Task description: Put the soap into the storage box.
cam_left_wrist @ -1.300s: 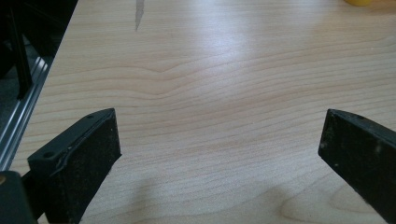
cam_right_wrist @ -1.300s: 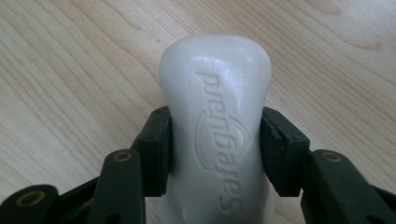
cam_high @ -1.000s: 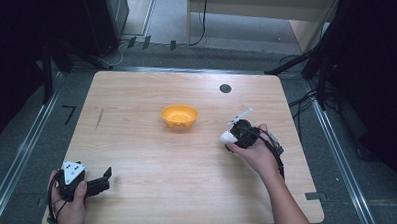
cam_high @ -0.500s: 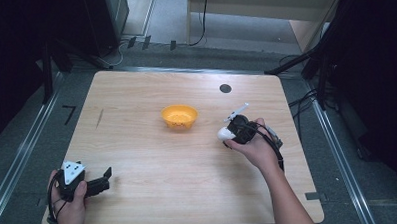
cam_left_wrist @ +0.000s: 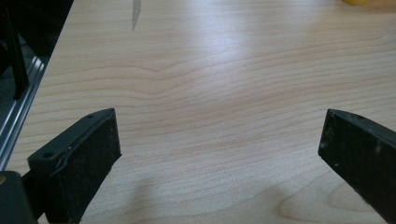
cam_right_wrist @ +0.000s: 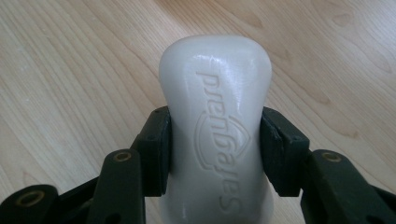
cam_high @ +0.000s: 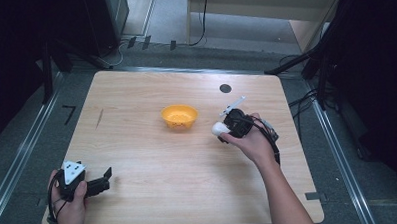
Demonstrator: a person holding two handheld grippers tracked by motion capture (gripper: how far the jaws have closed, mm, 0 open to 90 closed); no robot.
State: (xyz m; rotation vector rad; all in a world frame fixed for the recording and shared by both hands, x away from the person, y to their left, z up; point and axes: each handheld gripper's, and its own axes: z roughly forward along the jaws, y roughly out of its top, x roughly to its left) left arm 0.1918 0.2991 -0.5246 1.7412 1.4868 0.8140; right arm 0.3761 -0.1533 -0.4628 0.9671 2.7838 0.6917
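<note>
A white bar of soap [cam_right_wrist: 215, 126] with raised lettering sits between the black jaws of my right gripper [cam_right_wrist: 215, 149], which is shut on its two sides. In the high view that gripper [cam_high: 226, 129] hangs a little above the table, just right of an orange bowl [cam_high: 179, 116], with the soap [cam_high: 218, 128] sticking out toward the bowl. My left gripper [cam_high: 108, 178] rests near the table's front left corner in a hand. Its jaws stand wide apart over bare wood [cam_left_wrist: 219, 154], nothing between them.
The light wooden table [cam_high: 158, 163] has a small black round mark [cam_high: 225, 88] near its far edge and a dark streak [cam_high: 99, 117] at left. Metal rails and dark stands flank the table; cables lie on the floor at right.
My right gripper has risen slightly and drifted toward the bowl with the soap in it. The left gripper has not moved.
</note>
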